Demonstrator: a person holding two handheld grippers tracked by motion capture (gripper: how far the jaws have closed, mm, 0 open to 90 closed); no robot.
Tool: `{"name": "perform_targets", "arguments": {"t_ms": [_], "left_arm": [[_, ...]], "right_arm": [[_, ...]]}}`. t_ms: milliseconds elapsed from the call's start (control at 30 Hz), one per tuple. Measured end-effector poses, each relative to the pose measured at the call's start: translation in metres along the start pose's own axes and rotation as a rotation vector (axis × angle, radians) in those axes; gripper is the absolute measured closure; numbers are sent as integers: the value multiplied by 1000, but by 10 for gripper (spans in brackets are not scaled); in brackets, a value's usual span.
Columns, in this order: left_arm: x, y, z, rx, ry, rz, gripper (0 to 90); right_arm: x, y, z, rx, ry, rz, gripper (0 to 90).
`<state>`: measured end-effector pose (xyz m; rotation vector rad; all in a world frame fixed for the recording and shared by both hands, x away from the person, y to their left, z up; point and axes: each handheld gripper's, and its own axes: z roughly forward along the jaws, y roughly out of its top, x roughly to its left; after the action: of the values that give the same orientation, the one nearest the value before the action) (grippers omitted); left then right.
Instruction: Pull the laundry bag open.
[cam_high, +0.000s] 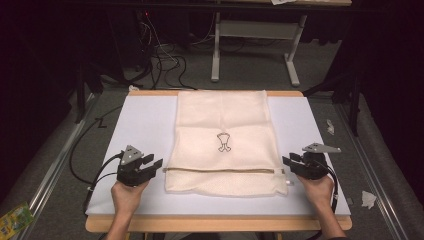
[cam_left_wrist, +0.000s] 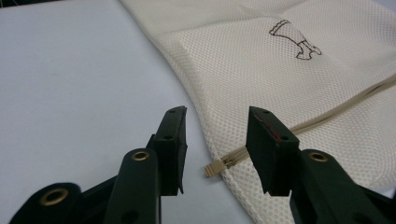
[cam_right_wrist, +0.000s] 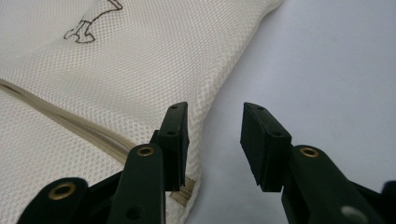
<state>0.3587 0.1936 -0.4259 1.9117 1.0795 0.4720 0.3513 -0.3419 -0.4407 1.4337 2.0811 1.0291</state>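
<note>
Grippers: left gripper (cam_high: 155, 164) and right gripper (cam_high: 289, 161) both sit with jaws parted, nothing between the pads; each rides in a hand at the near corners of the bag.
Left gripper detail: in the left gripper view its jaws (cam_left_wrist: 215, 140) frame the zipper end tab (cam_left_wrist: 212, 169); pads clear of it, no contact.
Right gripper detail: in the right gripper view its jaws (cam_right_wrist: 212, 140) straddle the bag's side edge, one jaw over mesh, the other over bare worktop; no pinch.
Mesh bag: cream mesh laundry bag (cam_high: 223, 140) lies flat in the middle of the white worktop (cam_high: 140, 125), long axis running away from the person, small printed logo (cam_high: 223, 142) facing up.
Zipper: zipper line (cam_high: 220, 171) runs across the near part of the bag, looks closed end to end as far as I can tell.
Fold state: near end looks doubled over along the zipper, edges roughly square.
Progress: judging by the flat, aligned bag and two empty grippers, the laying-out or first fold reads as done.
Remaining: probably another fold or pickup; needs a fresh grasp at the near corners.
</note>
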Motion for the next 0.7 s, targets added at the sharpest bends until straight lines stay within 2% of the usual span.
{"name": "perform_targets", "arguments": {"t_ms": [267, 367, 400, 467, 500, 700], "left_arm": [[7, -2, -9, -7, 31, -4, 563], [10, -4, -13, -21, 37, -16, 563], [11, -4, -14, -26, 41, -22, 563], [13, -6, -17, -33, 44, -31, 562], [15, -7, -18, -37, 46, -38, 563], [20, -12, -23, -39, 60, -58, 562]], "right_arm": [[-11, -2, -14, -41, -17, 32, 614], [-15, -4, -18, -61, -19, 40, 614], [-15, -4, -20, -59, -21, 53, 613], [-17, -5, -22, -59, -25, 41, 613], [-16, -5, -23, -59, -27, 55, 613], [-24, -9, -31, -83, -38, 64, 612]]}}
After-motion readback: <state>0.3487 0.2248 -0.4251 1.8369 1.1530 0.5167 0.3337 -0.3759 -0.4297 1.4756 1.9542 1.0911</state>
